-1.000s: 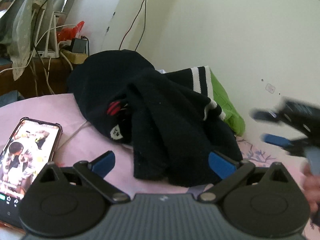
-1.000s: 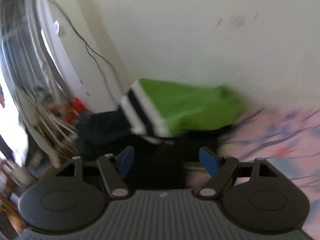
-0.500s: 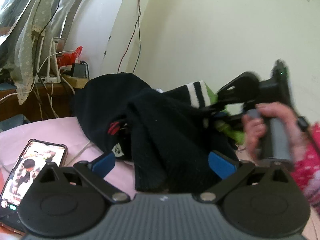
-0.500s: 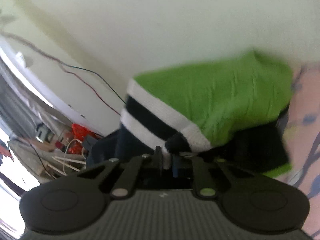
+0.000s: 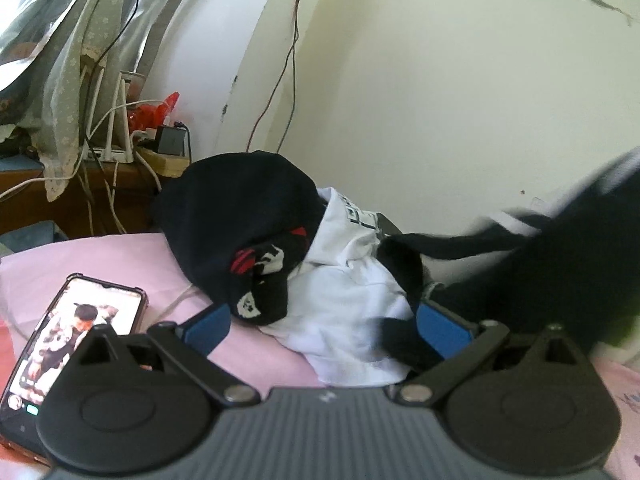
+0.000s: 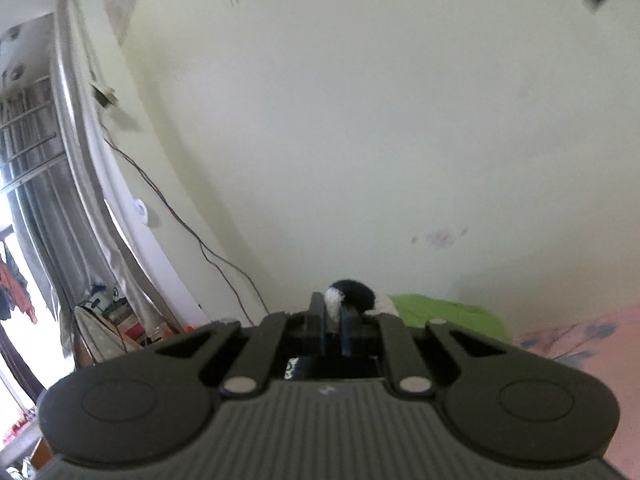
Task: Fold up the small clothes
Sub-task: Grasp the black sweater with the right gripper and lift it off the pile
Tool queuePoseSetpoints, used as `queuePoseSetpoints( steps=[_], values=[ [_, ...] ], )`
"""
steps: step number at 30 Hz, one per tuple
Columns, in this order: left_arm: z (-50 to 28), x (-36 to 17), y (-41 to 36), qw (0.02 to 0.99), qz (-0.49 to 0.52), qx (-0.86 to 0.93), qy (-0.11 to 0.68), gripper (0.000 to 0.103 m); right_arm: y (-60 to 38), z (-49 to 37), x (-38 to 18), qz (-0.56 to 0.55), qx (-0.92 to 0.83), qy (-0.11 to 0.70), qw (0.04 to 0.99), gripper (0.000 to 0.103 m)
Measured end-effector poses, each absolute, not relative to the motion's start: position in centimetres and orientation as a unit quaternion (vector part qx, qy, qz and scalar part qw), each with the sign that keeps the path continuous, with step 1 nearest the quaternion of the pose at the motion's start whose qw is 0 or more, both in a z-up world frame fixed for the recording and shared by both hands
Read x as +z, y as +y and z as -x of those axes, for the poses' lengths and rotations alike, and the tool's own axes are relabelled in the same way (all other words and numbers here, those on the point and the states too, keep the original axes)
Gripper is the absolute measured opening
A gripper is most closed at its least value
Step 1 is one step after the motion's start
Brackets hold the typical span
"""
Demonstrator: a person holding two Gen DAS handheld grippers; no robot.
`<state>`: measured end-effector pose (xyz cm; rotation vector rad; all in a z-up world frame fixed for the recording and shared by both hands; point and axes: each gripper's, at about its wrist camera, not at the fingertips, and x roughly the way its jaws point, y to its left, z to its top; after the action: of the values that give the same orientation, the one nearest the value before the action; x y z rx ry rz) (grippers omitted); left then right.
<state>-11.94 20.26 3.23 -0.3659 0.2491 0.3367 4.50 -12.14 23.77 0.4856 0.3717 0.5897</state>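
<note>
Right now your right gripper [image 6: 334, 322] has its two fingers pinched almost together on a black-and-white striped knit edge [image 6: 352, 298], a small tuft of which pokes up between the blue pads. That edge belongs to the dark garment [image 5: 560, 264] with the striped band, which in the left wrist view hangs blurred at the right side of the frame, lifted off the bed with a dark limb of fabric stretched back toward the pile. Behind the tuft, in the right wrist view, you can see a strip of green fabric [image 6: 440, 308] lying low against the wall; whether it is part of the same garment cannot be told from here.

Your left gripper [image 5: 320, 326] holds its fingers spread wide, with nothing clamped. Its blue pads [image 5: 208, 326] sit on either side of a white garment [image 5: 344, 280] with dark printing, which lies crumpled on the pink bedsheet [image 5: 120, 256]. A black garment [image 5: 240, 208] with red and white markings is heaped just behind and partly over the white one.

To the left of your left gripper, a phone [image 5: 80, 328] lies on the sheet with its screen lit. Beyond the pile stands the cream wall [image 5: 440, 100], with thin wires [image 5: 294, 40] running down it, and a curtain [image 5: 64, 80] hangs over a cluttered wooden shelf at far left.
</note>
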Motion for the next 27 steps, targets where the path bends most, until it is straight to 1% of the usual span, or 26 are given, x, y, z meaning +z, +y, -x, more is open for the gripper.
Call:
queuePoseSetpoints(
  steps=[3, 6, 9, 13, 16, 22, 24, 27],
  values=[
    [12.3, 3.2, 20.5, 0.961, 0.192, 0.156, 0.122, 0.103, -15.8, -0.5, 25.3, -0.212, 0.274, 0.169, 0.923, 0.005],
    [12.0, 3.2, 20.1, 0.962, 0.185, 0.149, 0.136, 0.103, -20.1, 2.7, 24.4, -0.208, 0.263, 0.175, 0.926, 0.005],
    [11.8, 3.3, 19.1, 0.966, 0.158, 0.145, 0.142, 0.103, -23.2, 5.6, 21.7, -0.206, 0.240, 0.188, 0.930, 0.005],
    [11.6, 3.4, 17.4, 0.972, 0.112, 0.144, 0.150, 0.103, -26.6, 8.3, 16.6, -0.205, 0.182, 0.197, 0.941, 0.005],
    [10.8, 3.7, 16.6, 0.972, 0.090, 0.133, 0.170, 0.103, -29.4, 9.9, 13.4, -0.224, 0.157, 0.188, 0.943, 0.005],
    [8.3, 5.6, 12.8, 0.976, 0.060, 0.042, 0.203, 0.103, -32.3, 12.9, 10.2, -0.254, 0.170, 0.148, 0.940, 0.006],
    [7.0, 6.3, 10.7, 0.976, 0.047, 0.003, 0.212, 0.103, -32.5, 13.7, 9.3, -0.253, 0.185, 0.147, 0.938, 0.006],
    [4.3, 6.0, 8.2, 0.967, 0.042, -0.032, 0.248, 0.103, -32.8, 15.3, 8.0, -0.241, 0.208, 0.153, 0.935, 0.006]
  ],
)
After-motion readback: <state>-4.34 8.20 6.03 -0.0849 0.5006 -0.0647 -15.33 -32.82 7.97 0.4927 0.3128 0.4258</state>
